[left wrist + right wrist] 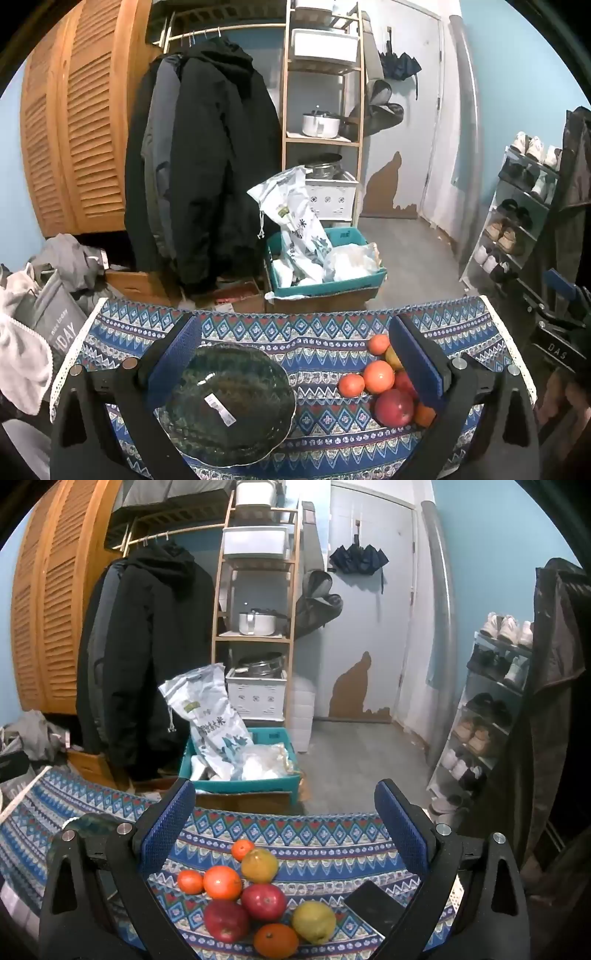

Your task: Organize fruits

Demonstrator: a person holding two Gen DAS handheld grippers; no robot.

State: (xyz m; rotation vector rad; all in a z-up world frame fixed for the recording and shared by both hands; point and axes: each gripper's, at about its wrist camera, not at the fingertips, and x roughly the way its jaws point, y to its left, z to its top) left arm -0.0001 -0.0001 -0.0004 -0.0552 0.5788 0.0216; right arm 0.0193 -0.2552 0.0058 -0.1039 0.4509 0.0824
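Hovering over the tabletop (332,834), both grippers stand spread wide and hold nothing. The left gripper (291,343) frames the dark glass bowl (229,406), which sits empty on the patterned cloth; the right gripper (284,819) looks down on the fruit pile (255,897), just beside the bowl on its right. Nothing has gone in yet, so the job looks barely begun. Best first pick, to my eye, is the small orange (242,850) at the far edge: it sits clear of the rest, so the pads can close on it without nudging the apples (263,902). Come down straight, squeeze gently, since round fruit will roll. The yellow pear (314,921) is the only oblong piece; its long axis seems to run near-to-far, narrower end away from the camera, though that is hard to tell. A black phone (376,904) lies near it
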